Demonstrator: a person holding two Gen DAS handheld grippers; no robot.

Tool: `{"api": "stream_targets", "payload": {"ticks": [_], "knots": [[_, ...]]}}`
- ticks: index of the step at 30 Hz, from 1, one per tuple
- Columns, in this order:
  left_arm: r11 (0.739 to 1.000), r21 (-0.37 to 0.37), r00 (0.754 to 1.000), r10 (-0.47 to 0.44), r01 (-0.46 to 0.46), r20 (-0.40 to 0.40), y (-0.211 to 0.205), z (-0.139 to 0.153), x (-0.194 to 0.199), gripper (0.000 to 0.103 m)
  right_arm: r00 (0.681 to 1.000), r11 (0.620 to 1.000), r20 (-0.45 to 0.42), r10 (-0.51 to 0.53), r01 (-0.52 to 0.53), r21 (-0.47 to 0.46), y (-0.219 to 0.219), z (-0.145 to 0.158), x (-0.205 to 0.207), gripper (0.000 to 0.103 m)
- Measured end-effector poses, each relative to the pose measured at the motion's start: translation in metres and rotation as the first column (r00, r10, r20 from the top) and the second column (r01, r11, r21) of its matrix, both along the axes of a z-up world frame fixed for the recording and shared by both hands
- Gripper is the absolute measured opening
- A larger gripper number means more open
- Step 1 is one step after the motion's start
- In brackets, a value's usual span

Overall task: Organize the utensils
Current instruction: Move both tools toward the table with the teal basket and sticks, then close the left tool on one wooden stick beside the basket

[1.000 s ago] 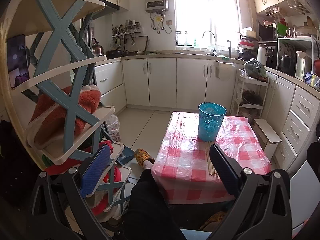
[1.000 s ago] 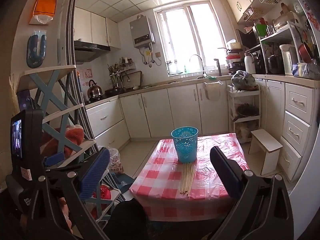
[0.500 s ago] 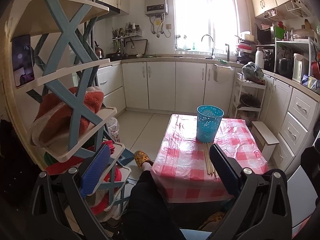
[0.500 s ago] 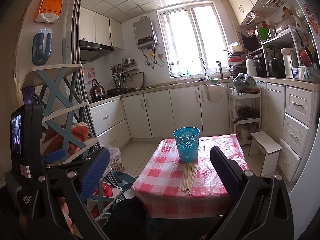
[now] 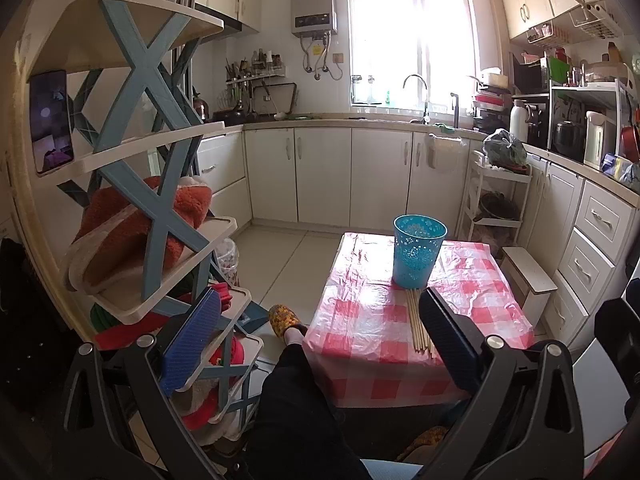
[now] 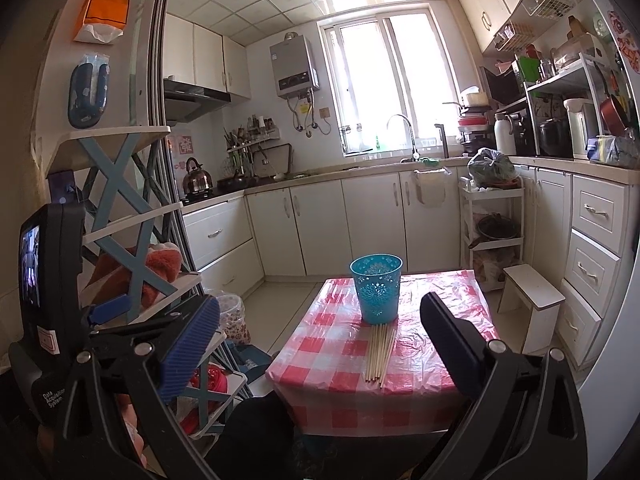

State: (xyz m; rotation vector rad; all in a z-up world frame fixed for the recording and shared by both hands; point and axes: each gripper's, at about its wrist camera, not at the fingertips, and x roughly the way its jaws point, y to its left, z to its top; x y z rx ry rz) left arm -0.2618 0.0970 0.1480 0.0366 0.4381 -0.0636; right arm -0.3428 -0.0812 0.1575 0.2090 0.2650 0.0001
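Note:
A bundle of wooden chopsticks (image 6: 380,353) lies on a small table with a red-and-white checked cloth (image 6: 332,364), just in front of a blue perforated cup (image 6: 376,289). In the left wrist view the chopsticks (image 5: 416,322) and cup (image 5: 418,255) show too, on the same table (image 5: 360,320). My left gripper (image 5: 320,312) is open and empty, held back from the table's near edge. My right gripper (image 6: 320,316) is open and empty, also short of the table. The left gripper's body (image 6: 52,320) shows at the right view's left edge.
A tiered shelf rack with slippers (image 5: 152,216) stands close on the left. A person's leg (image 5: 296,392) is in front of the table. A small white stool (image 6: 532,308) and drawers (image 6: 596,236) are on the right. Kitchen cabinets (image 5: 352,176) line the back wall.
Both views have drifted slightly; the table and cup sit a little lower and closer in frame. Both grippers stay open and empty.

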Motion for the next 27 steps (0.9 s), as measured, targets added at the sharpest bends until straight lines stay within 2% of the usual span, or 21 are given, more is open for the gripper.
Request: {"api": "stream_targets", "payload": {"ticks": [6, 12, 16, 20, 22, 27], "knots": [[1.0, -0.001, 1.0, -0.002, 0.002, -0.002, 0.0, -0.001, -0.002, 0.095, 1.0, 1.0, -0.016, 0.002, -0.003, -0.003, 0.003, -0.001, 0.002, 0.096], [1.0, -0.001, 1.0, -0.004, 0.004, -0.005, 0.0, -0.003, -0.002, 0.095, 1.0, 1.0, 0.007, 0.002, -0.003, 0.01, 0.002, -0.003, 0.0, 0.096], [1.0, -0.007, 0.999, -0.029, 0.029, -0.039, -0.003, -0.01, 0.01, 0.095, 1.0, 1.0, -0.021, -0.007, 0.007, -0.009, 0.001, -0.011, 0.009, 0.096], [0.999, -0.003, 0.995, -0.054, 0.054, -0.088, -0.006, -0.026, 0.035, 0.095, 0.994, 1.0, -0.103, -0.031, 0.03, -0.008, -0.011, -0.023, 0.037, 0.096], [0.999, -0.005, 0.991, -0.052, 0.051, -0.122, -0.006, -0.035, 0.051, 0.095, 0.981, 0.999, -0.189, -0.043, 0.043, -0.002, -0.023, -0.033, 0.059, 0.096], [0.998, -0.045, 0.968, -0.051, 0.041, -0.247, -0.004, -0.065, 0.099, 0.095, 0.925, 0.998, -0.377, -0.053, 0.059, 0.004, -0.053, -0.085, 0.13, 0.096]]}}
